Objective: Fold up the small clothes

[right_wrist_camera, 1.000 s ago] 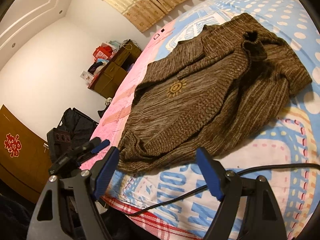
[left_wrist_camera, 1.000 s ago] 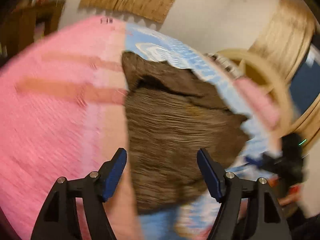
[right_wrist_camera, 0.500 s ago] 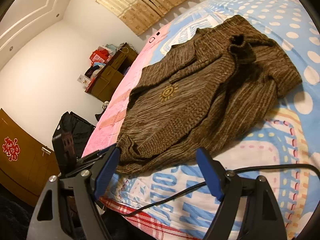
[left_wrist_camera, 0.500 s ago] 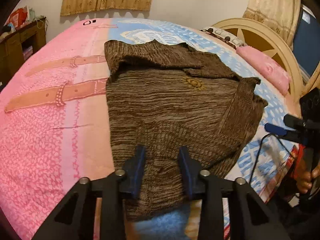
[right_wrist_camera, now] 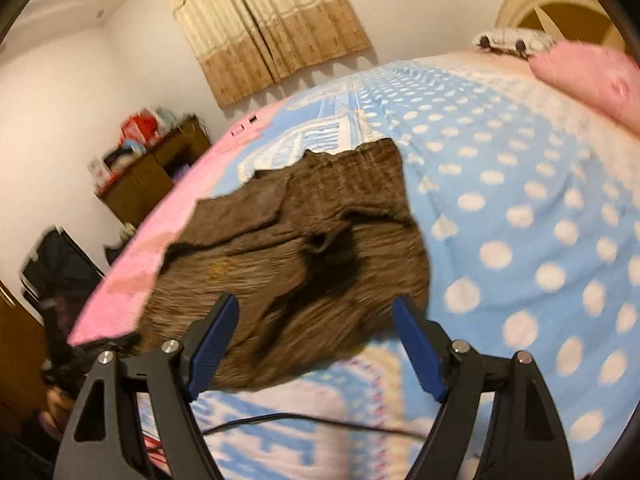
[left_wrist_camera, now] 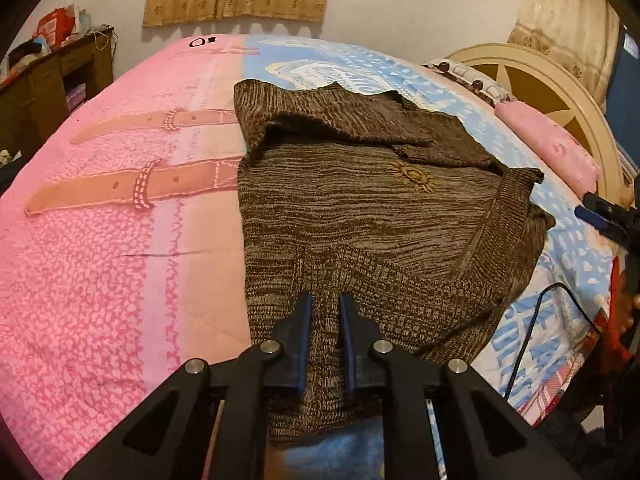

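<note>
1. Brown knit sweater (left_wrist_camera: 360,216) lies spread on the bed (left_wrist_camera: 100,264), left wrist view, filling the centre of the frame; a small sun emblem sits on it toward 2 o'clock of centre.
2. Same view: left gripper (left_wrist_camera: 325,320) at 6 o'clock, its jaws have just been closing and now pinch a ridge of the sweater's near hem between the blue pads.
3. Same view: pink pillow (left_wrist_camera: 552,152) and cream headboard (left_wrist_camera: 540,80) at 2 o'clock; a black cable (left_wrist_camera: 524,332) trails off the bed edge at 4 o'clock. The right gripper's blue tip pokes in at 3 o'clock.
4. Right wrist view, motion-blurred: right gripper (right_wrist_camera: 316,344) at 6 o'clock, jaws wide apart, nothing between the pads.
5. Same view: sweater (right_wrist_camera: 304,264) sits just beyond the fingertips, centre-left, on the blue polka-dot part of the bed (right_wrist_camera: 520,220); curtains (right_wrist_camera: 264,24) at 12 o'clock, dark cabinet (right_wrist_camera: 152,176) at 9 o'clock.
</note>
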### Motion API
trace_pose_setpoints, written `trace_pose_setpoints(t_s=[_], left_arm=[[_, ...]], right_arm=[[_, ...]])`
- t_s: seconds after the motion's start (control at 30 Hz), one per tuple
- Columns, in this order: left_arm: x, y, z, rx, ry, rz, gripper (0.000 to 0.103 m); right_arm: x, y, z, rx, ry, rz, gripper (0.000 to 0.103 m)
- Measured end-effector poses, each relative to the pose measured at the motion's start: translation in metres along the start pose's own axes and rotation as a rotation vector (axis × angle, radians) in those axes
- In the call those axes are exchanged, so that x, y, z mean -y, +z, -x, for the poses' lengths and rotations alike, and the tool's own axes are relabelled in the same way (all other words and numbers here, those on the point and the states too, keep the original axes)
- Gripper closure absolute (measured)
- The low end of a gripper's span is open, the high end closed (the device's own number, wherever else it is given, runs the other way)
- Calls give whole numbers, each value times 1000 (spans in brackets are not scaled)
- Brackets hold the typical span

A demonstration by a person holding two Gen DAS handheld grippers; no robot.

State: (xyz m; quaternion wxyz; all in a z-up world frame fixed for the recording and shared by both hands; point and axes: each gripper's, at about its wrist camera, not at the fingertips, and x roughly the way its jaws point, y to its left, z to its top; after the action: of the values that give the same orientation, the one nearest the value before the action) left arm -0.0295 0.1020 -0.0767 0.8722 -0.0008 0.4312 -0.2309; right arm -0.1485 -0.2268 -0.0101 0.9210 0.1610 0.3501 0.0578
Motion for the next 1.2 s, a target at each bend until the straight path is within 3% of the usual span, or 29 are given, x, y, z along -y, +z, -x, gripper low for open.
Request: trace_pose_setpoints(t_s=[0.13,0.2,0.3,0.4,0.43,0.47,0.5,0.53,0.67,0.73,0.8,0.9,0.97,1.07,1.1,1.17,1.2], left_arm=[[4,0,-3,-8,23,-12,87],[4,0,-5,-7,25,-9,86],[-1,2,-6,-4,-14,39,79],[-3,3,-8,13,-50,73,77],[-2,4,-8,15,-55,71,77],[0,5,-9,14,-52,64,79],[1,6,-9,15,-48,59,95],[1,8,-8,14,-61,56,95],[0,25,7,78,-72,57,95],[-8,40,8,104,-50,71,95],[-17,54,4,116,-37,91,95],[-21,67,-5,111,-34,93,94],[-18,69,-12,108,-19,73,94],[-16,64,-22,63,-23,56,94],[-15,61,-27,43,-18,45,94],[-14,57,-25,47,-5,41,94],[-16,55,-21,63,-2,45,94]], right_arm=[[-12,11,-29,-40,-33,133,21],[-17,14,-54,-81,-91,211,22],[-15,13,-89,-156,-128,285,22],[-12,20,-113,-175,-99,303,24],[-12,23,-115,-162,-81,303,29],[-13,25,-121,-167,-48,302,57],[-12,28,-128,-202,9,291,74],[-13,30,-129,-215,35,275,86],[-6,41,-110,-168,67,196,88],[9,47,-94,-126,99,78,89],[31,50,-89,-106,65,-30,89],[49,40,-97,-144,-28,-85,89],[53,27,-102,-170,-18,-101,88],[48,24,-96,-141,-4,-85,81],[47,25,-95,-141,8,-90,77],[45,28,-95,-143,16,-93,39],[42,28,-90,-123,16,-84,33]])
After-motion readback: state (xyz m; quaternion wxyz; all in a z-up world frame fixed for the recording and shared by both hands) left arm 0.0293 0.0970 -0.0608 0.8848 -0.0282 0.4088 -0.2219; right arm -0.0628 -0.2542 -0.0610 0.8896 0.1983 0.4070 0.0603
